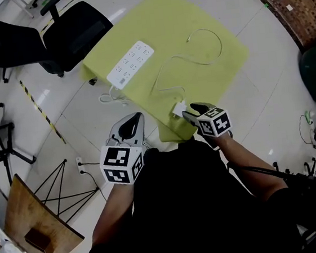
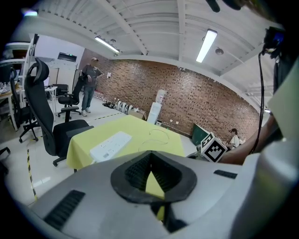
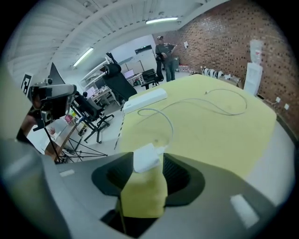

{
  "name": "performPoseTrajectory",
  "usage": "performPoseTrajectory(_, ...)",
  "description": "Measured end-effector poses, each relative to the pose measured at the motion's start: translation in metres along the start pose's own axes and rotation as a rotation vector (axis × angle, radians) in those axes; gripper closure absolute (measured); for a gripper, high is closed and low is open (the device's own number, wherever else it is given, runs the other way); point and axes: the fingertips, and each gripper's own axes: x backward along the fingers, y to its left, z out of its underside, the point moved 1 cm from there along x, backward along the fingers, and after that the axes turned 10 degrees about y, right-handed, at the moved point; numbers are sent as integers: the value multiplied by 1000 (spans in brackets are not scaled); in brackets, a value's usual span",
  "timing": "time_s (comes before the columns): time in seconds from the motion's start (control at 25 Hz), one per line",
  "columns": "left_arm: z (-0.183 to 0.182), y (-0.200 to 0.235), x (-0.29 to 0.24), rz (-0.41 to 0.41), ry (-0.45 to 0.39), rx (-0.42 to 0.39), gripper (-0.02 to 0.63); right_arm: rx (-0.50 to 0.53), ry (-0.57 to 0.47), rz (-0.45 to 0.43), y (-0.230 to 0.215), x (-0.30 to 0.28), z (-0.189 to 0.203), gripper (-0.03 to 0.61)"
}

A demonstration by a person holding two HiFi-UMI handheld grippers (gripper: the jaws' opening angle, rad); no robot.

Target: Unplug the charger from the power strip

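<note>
Right gripper view showed the charger (image 3: 147, 158) sitting between the jaws of the right gripper (image 3: 148, 161). The jaws were closed in to about its width and pressed against its two sides, which I judge to be a hold and not a near miss. In the head view the charger lay at the near corner of the yellow-covered table (image 1: 219, 68). The power strip (image 1: 131, 64) was well apart from it, toward 11 o'clock, so the unplugging itself looked done. The grip probably served to carry the block clear or set it down. Its cable (image 3: 173, 127) trailed loosely across the cloth toward 1 o'clock without any pull on it. The left gripper (image 1: 139, 117) hung off the table edge at about 9 o'clock from the charger. Its jaws met at the tips on nothing, and it was likely parked there to stay out of the way.
</note>
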Motion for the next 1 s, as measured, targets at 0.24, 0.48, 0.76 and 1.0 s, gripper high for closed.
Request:
performPoseTrajectory(0.24, 1, -2, 6, 4, -17, 2, 607, 8, -29, 16, 4, 12, -5, 383)
performPoseTrajectory(0.48, 9, -3, 12, 30, -32, 7, 607, 53, -85, 18, 31, 26, -11, 414)
performPoseTrajectory(0.76, 22, -16, 19, 42, -11, -72, 607, 48, -101, 27, 48, 41, -7, 451)
performPoseTrajectory(1.0, 26, -33, 31, -33, -51, -5, 607, 158, -194, -23, 54, 64, -34, 524)
